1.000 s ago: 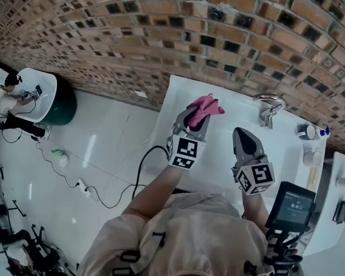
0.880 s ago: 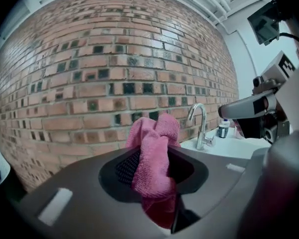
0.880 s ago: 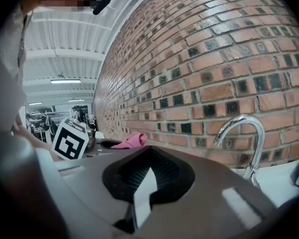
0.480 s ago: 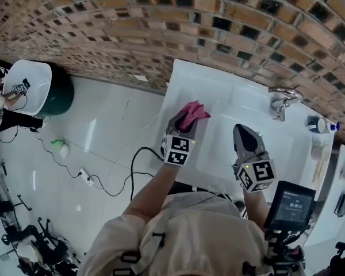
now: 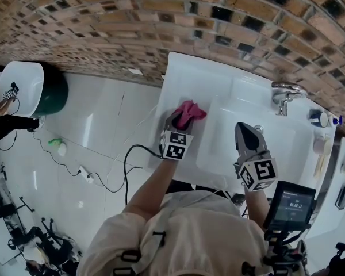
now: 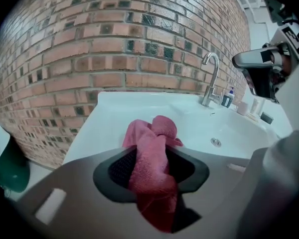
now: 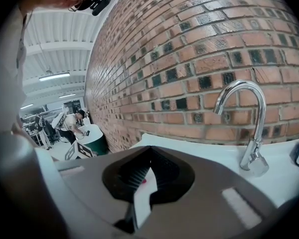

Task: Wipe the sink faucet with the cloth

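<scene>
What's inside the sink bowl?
Just a small round drain at the bottom of the white sink bowl. In the head view, the right gripper covers part of the bowl, so that bit stays hidden.

Reaching forward and down toward twelve o'clock with both hands, carrying the left tongs (image 5: 180, 119) at eleven o'clock, jaws easing apart with a bunched pink cloth (image 5: 191, 111) between them, and holding the right tongs (image 5: 246, 127) at one o'clock, jaws closed together on nothing.
</scene>
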`<state>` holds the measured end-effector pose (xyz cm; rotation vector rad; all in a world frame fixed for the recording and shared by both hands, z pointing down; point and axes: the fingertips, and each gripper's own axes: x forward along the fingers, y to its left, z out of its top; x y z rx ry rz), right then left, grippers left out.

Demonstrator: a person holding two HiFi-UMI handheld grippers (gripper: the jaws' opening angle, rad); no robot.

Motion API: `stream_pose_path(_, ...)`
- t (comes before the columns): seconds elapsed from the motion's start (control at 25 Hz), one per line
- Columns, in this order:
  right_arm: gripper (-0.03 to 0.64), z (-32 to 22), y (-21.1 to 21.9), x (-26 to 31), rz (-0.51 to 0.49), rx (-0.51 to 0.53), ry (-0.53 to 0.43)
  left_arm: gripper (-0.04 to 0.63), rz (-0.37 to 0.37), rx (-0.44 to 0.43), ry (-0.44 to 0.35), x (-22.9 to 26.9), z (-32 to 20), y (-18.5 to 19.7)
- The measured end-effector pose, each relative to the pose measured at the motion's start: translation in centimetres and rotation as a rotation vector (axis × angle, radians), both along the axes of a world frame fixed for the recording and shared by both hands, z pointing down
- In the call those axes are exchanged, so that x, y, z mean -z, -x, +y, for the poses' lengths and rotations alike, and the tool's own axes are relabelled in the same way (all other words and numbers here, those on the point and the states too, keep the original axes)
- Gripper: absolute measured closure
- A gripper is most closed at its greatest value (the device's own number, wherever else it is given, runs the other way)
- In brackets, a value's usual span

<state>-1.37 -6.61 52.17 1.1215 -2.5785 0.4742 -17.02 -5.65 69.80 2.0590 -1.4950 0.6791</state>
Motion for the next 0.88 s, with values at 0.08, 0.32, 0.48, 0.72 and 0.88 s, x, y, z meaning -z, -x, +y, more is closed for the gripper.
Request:
stream_pose_path(0.08, 0.627, 0.2, 0.3, -0.1, -0.001, 0.006, 0.004, 0.438, 0.012, -0.011, 0.012, 0.2, -0.2, 0.0)
stream_pose_path(0.32, 0.627, 0.6, 1.0, 1.3, -0.003, 0.014, -0.014, 0.377, -0.021, -0.045, 0.016, 1.6, -0.6, -0.1)
stream_pose_path(0.48, 0.627, 0.4, 1.5, 3.6, -0.023, 0.015, -0.07, 0.379, -0.024, -0.038, -0.108, 6.6, -1.8, -0.1)
stream_pose_path(0.72, 0.627, 0.2, 0.8, 6.8, -0.04, -0.016, -0.149, 0.426, 0.04, -0.058, -0.351, 17.0, -3.2, -2.0)
stream_pose_path(0.88, 0.627, 0.5, 0.3, 9.3, -0.055, -0.033, -0.2, 0.541, 0.062, -0.102, -0.475, 21.9, -3.1, -3.9)
